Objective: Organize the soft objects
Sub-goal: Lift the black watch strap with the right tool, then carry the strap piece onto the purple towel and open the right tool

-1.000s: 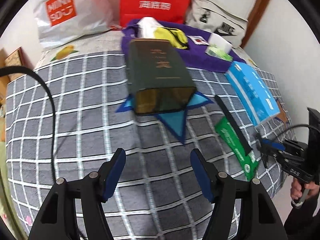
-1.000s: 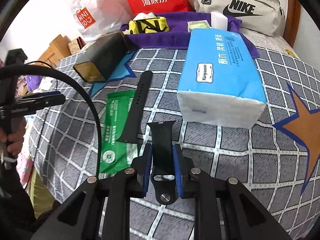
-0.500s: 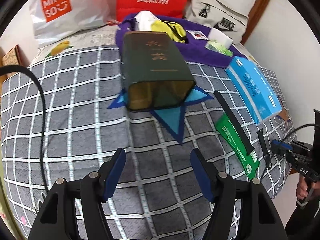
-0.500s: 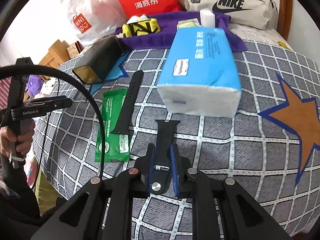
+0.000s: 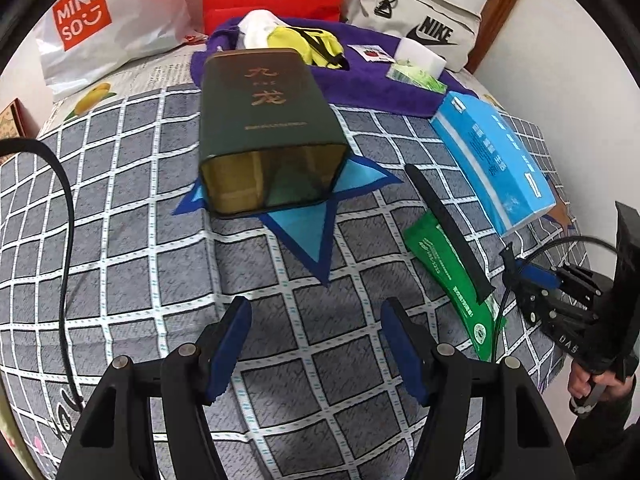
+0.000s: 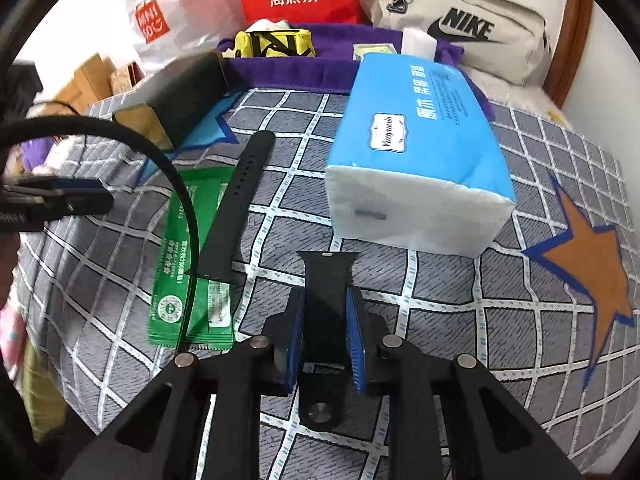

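On the far left I see my left claw hanging over the checked bed cover, its blue pads spread apart with nothing between them. Ahead of it a dark green box lies on its side on a blue star patch, its open end facing me. Behind the box a purple towel carries a yellow pouch and a white block.

To the right, a green packet lies flat on the cover, with a long black strap resting across its right edge and pointing away towards the box. Next comes my right claw, closed tight on a short black strap: the pads pinch its middle, the wide end sticks out ahead just above the cover, and the buckle end with a metal stud hangs back between the arms. Just beyond it sits a blue tissue pack, apart from the strap. Further right there is an orange star patch.
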`<action>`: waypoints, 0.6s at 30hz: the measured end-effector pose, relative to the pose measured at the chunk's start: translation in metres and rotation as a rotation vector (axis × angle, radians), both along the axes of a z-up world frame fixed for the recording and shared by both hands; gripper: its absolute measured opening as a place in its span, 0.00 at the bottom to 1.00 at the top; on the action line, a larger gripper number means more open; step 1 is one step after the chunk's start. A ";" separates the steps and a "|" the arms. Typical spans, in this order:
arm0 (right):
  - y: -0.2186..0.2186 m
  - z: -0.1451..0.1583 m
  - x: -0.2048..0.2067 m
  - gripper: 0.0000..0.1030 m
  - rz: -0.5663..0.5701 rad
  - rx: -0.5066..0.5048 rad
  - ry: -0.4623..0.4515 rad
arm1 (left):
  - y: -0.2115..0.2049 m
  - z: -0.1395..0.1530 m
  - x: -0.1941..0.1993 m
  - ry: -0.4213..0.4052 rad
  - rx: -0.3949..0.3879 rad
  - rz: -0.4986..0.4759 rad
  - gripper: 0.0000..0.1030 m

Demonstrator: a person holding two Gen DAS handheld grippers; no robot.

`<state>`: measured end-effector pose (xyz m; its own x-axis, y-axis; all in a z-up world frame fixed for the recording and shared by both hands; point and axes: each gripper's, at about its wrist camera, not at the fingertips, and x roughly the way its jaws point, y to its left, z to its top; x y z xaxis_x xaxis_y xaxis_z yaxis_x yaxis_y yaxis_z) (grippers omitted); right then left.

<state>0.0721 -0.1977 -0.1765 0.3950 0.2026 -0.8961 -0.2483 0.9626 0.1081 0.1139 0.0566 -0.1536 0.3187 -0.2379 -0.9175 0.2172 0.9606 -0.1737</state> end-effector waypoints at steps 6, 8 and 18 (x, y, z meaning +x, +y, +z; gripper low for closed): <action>-0.019 0.016 -0.003 0.20 -0.022 0.108 0.036 | -0.017 -0.004 -0.005 0.011 -0.010 -0.058 0.63; -0.017 0.029 -0.006 0.20 -0.009 0.131 0.021 | -0.022 -0.007 -0.004 0.022 -0.020 -0.066 0.63; -0.025 0.087 0.025 0.20 0.027 0.120 -0.118 | -0.031 0.002 0.006 0.006 -0.034 -0.066 0.63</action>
<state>0.0970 -0.2225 -0.0892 0.4894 0.3174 -0.8122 -0.2915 0.9374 0.1907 0.1201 0.0260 -0.1512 0.2954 -0.2890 -0.9106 0.2790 0.9377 -0.2071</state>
